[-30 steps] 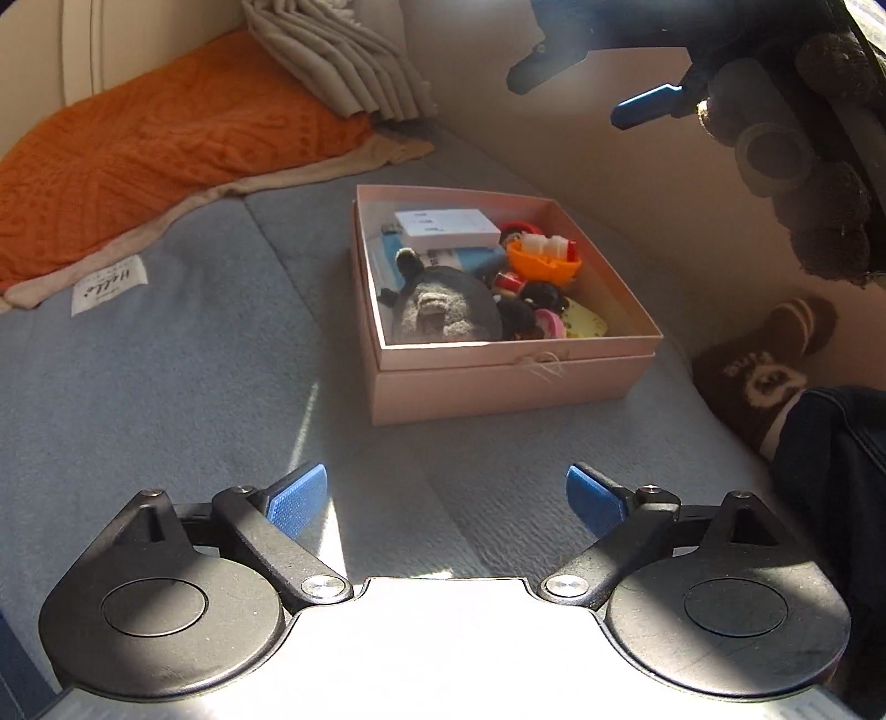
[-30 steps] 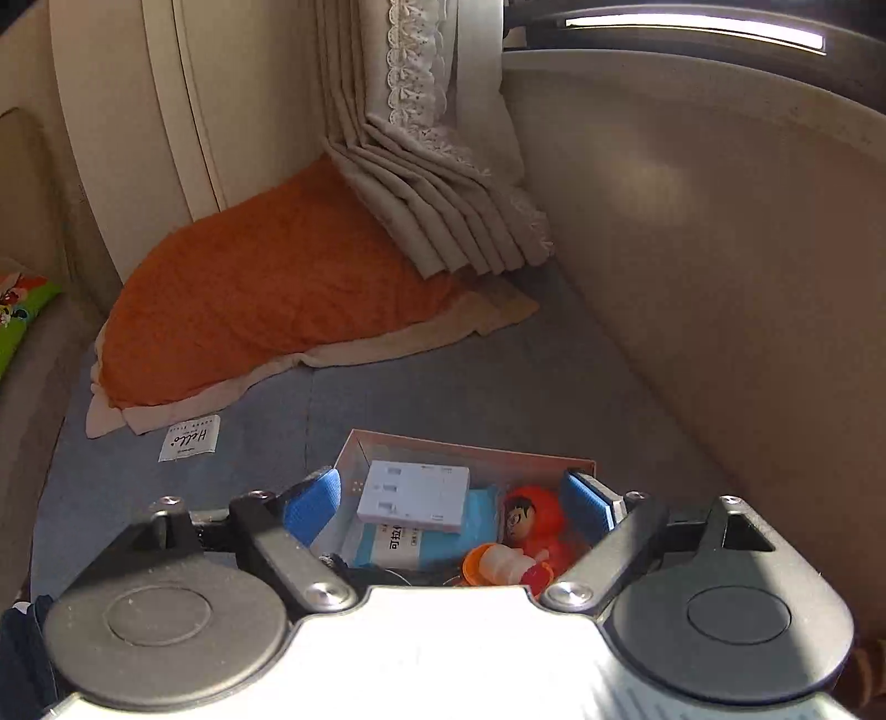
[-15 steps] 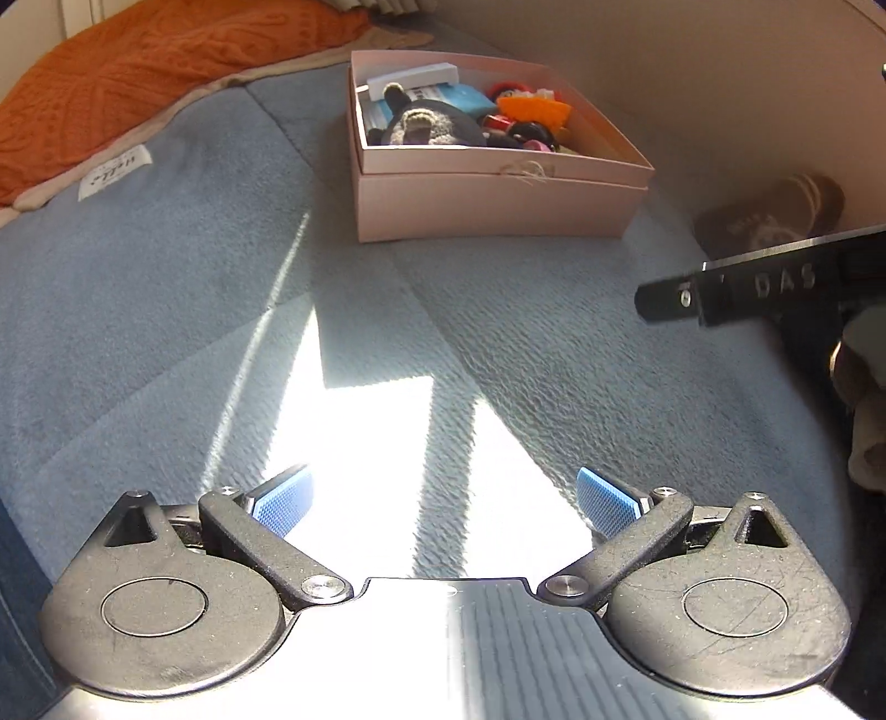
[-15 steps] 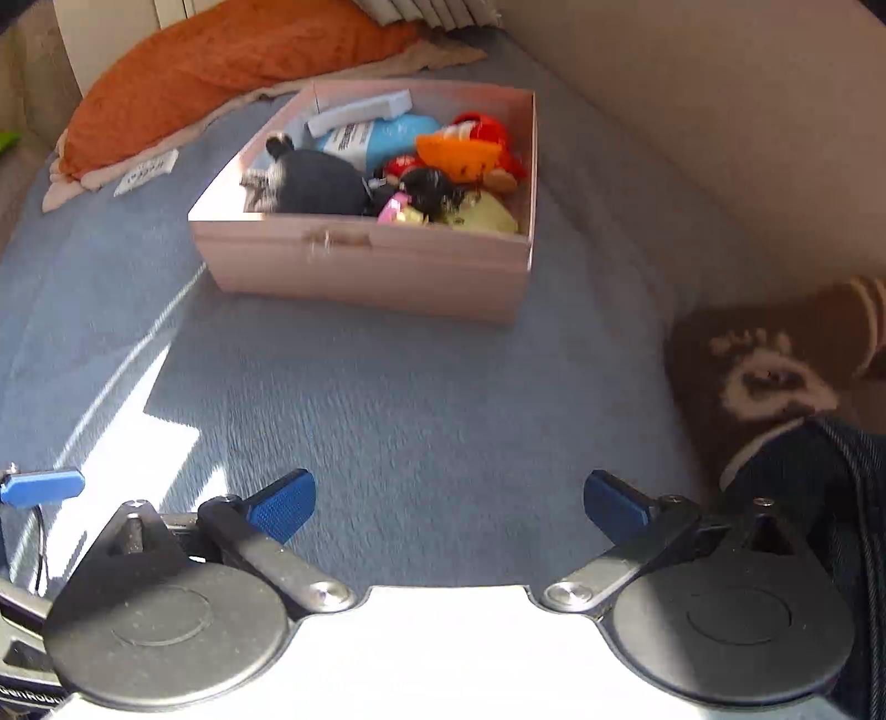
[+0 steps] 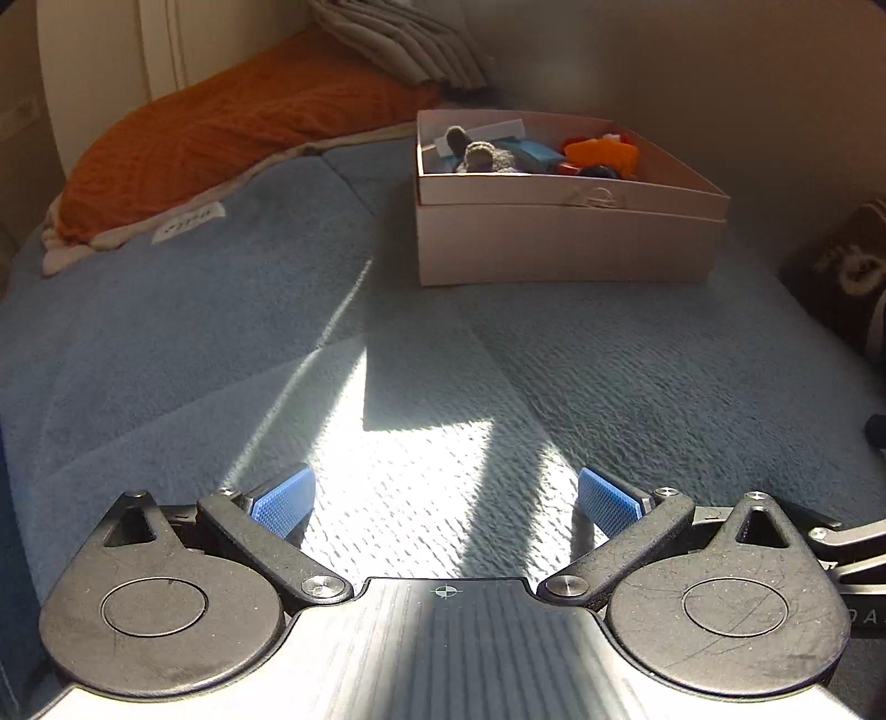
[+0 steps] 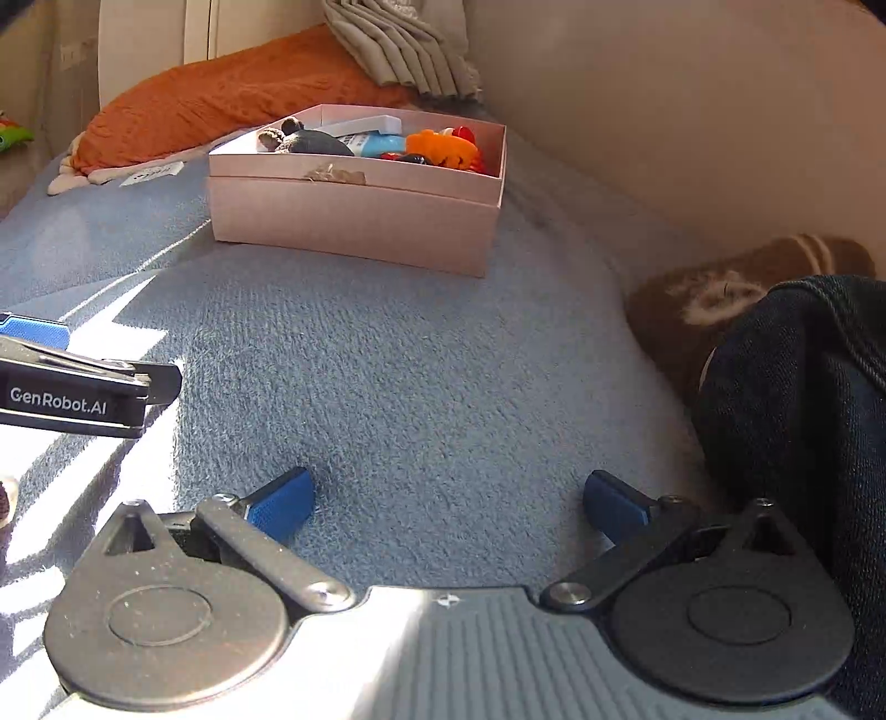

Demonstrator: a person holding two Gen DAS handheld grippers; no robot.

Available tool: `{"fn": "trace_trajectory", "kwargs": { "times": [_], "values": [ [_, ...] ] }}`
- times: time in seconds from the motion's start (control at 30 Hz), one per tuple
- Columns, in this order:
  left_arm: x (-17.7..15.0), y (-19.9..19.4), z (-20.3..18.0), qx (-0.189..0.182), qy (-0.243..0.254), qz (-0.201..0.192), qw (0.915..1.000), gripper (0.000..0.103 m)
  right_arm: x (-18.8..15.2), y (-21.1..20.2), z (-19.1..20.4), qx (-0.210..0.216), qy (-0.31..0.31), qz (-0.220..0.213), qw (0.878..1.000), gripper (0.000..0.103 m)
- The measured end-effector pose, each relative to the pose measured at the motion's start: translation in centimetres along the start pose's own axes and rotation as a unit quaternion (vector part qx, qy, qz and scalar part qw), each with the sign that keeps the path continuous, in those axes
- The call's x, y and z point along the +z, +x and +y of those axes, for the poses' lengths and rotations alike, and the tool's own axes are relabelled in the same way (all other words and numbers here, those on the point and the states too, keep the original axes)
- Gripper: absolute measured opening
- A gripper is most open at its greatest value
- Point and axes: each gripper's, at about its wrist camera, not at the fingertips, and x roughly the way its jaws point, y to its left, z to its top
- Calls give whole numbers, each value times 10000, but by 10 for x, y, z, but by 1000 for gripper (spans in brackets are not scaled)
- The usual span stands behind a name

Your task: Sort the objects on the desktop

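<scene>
A pink cardboard box (image 5: 565, 243) stands on the blue blanket, also in the right wrist view (image 6: 354, 216). It holds a grey plush toy (image 5: 487, 158), an orange toy (image 5: 603, 152), a blue item (image 6: 379, 143) and a white flat box (image 6: 365, 124). My left gripper (image 5: 446, 507) is open and empty, low over the blanket, well in front of the box. My right gripper (image 6: 448, 504) is open and empty, also low and short of the box. One finger of the left gripper (image 6: 33, 329) shows at the left edge of the right wrist view.
An orange knitted cushion (image 5: 221, 133) and folded grey curtains (image 5: 398, 39) lie at the back. A beige wall (image 6: 692, 111) runs along the right. A foot in a brown sock (image 6: 714, 299) and a denim-clad leg (image 6: 803, 415) are at right. A white label (image 5: 188, 227) lies on the blanket.
Both grippers have come down from above the box and drawn back. They now sit low over the blanket with the box farther ahead. Both stayed open.
</scene>
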Motion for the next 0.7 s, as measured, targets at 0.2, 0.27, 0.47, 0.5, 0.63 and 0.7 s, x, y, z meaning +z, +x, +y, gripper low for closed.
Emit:
{"fn": "trace_trajectory", "kwargs": {
  "times": [0.2,0.27,0.47,0.5,0.63,0.7],
  "values": [
    [-10,7,-2,-25,80,-251,9996,103,-7,-1,3,-14,-119,-359,9993,103],
    [-12,8,-4,11,134,-304,9994,103,-14,-2,5,-43,-137,-593,9981,103],
    [-12,7,-4,28,130,-325,9994,103,-18,-2,-2,103,93,-719,9973,103],
    [-13,6,-5,34,132,-328,9994,103,-19,-1,-4,148,142,-712,9972,103],
    [-14,6,-5,28,119,-336,9994,103,-20,-2,-1,107,112,-731,9972,103],
    [-14,5,-5,30,120,-338,9994,103,-20,-2,-1,105,119,-729,9972,103]
  ]
}}
